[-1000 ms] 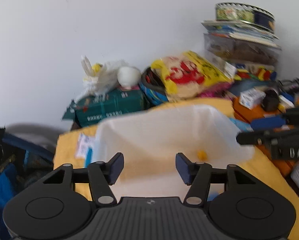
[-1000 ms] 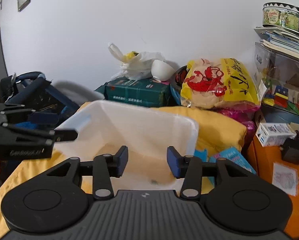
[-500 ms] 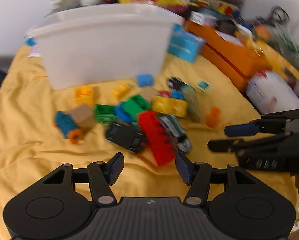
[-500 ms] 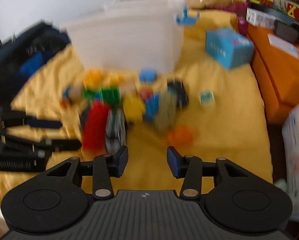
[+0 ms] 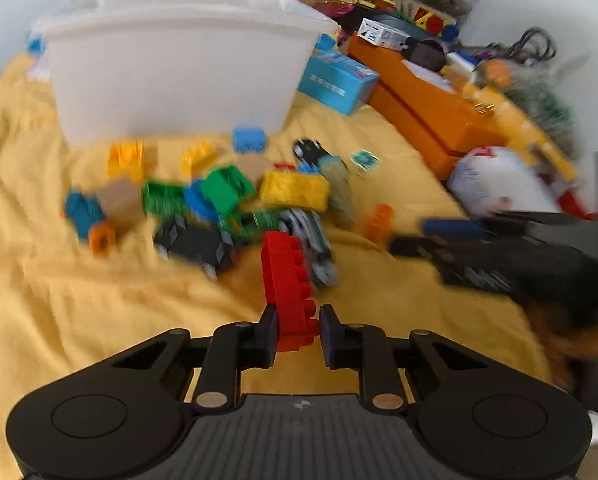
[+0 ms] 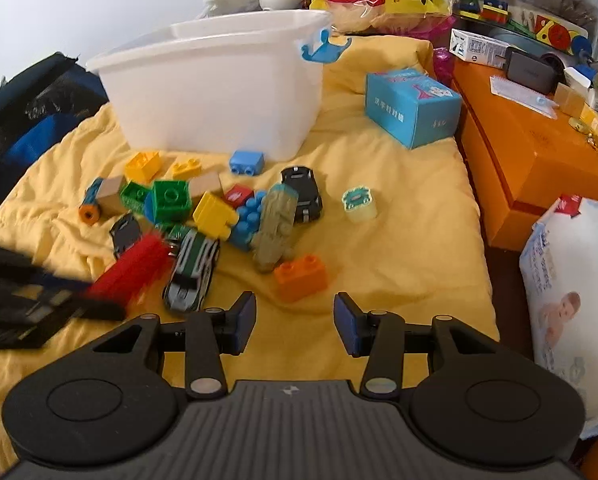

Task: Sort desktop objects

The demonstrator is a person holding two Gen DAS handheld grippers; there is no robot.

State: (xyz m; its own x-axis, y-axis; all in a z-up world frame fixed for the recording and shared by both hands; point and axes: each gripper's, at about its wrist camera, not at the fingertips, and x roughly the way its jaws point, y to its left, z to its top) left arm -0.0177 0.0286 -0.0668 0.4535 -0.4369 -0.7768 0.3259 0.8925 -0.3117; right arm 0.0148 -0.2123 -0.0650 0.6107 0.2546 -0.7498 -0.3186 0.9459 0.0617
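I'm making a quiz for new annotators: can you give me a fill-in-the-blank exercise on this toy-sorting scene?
1. The left gripper is closing its jaws on a long ____ building brick.
2. The right gripper hangs with nothing between its jaws, just short of the ____ brick.
3. The toys lie on a ____ cloth in front of the white plastic bin.

Missing words: red; orange; yellow
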